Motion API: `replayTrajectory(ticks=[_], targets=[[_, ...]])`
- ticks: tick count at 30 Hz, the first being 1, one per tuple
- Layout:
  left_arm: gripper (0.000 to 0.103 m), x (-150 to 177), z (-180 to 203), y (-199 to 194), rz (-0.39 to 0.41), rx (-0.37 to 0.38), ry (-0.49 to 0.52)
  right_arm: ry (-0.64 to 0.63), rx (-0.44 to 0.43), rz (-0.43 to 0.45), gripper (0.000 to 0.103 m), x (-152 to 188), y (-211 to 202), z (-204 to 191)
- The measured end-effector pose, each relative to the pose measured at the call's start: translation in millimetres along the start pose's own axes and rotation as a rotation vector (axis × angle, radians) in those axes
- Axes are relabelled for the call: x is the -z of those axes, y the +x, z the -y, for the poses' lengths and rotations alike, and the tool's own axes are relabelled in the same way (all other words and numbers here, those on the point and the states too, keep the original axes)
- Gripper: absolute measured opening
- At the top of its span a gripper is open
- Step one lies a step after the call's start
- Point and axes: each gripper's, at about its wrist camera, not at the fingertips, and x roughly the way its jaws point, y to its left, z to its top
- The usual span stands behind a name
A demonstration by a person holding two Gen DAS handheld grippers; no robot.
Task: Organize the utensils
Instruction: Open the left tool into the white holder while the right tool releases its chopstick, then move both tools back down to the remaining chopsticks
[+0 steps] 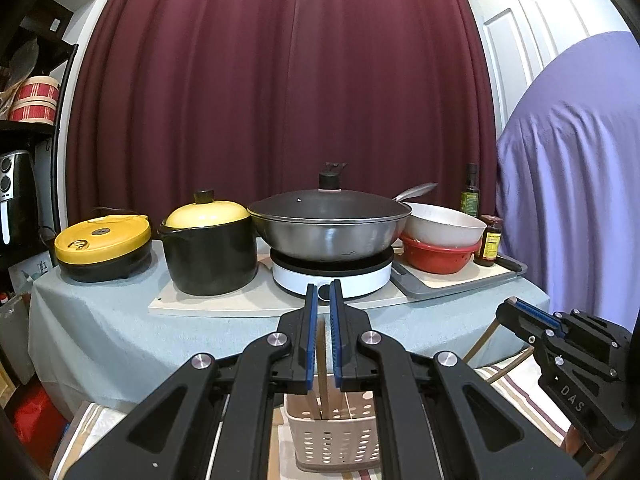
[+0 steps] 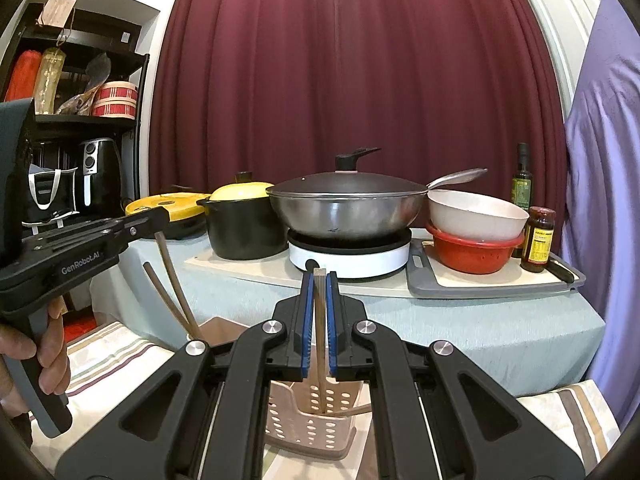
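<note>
Got the left gripper pinched nearly shut on the top end of a brown chopstick, held up off to the left and slanting down toward the basket. Also spotting a second brown stick crossing it low down, but can't tell whether that one is gripped too. From the left wrist view, just a sliver of wood showing in the narrow gap between the blue pads, running down into the basket.

Right gripper clamped tight on a pale chopstick, standing pretty much upright, top end poking just past the fingertips, bottom end down inside the basket.

Basket itself: beige plastic, full of holes, sitting low and close, directly under both grippers, next to a striped cloth.

Further back, on the surface with the pale blue cover: a lidded wok on a white hotplate, a black pot with a yellow lid to its left, and a white bowl stacked in a red one on the right. Well apart from the chopsticks, all of it.
</note>
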Motion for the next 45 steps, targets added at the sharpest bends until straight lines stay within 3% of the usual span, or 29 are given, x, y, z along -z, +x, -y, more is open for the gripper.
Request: replayTrajectory(ticks=[3, 7, 13, 22, 35, 45], targets=[[0.009, 0.5, -0.5, 0.1, -0.007, 0.008, -0.002, 0.001, 0.007, 0.011, 0.014, -0.8, -2.9, -0.6], [0.025, 1.5, -2.9, -4.5, -0.004, 0.015, -0.009, 0.003, 0.023, 0.034, 0.03, -3.3, -13.0, -1.0], [0.043, 3.5, -2.5, -18.7, 0.006, 0.013, -0.002, 0.007, 0.036, 0.045, 0.033, -7.7, -32.3, 0.2], [0.043, 32.0, -8.1, -60.8, -0.04, 0.008, 0.006, 0.006, 0.051, -0.002, 0.033, 16.6, -79.7, -2.0], [0.043, 117.7, -6.6, -116.4, -0.212, -0.028, -0.017, 0.026, 0.059, -0.154, 0.033, 112.7, -153.3, -26.5], [0.043, 174.2, -0.4, -151.5, -0.307, -0.047, -0.019, 0.053, 0.037, -0.222, 0.033, 171.3, -186.5, -53.2]])
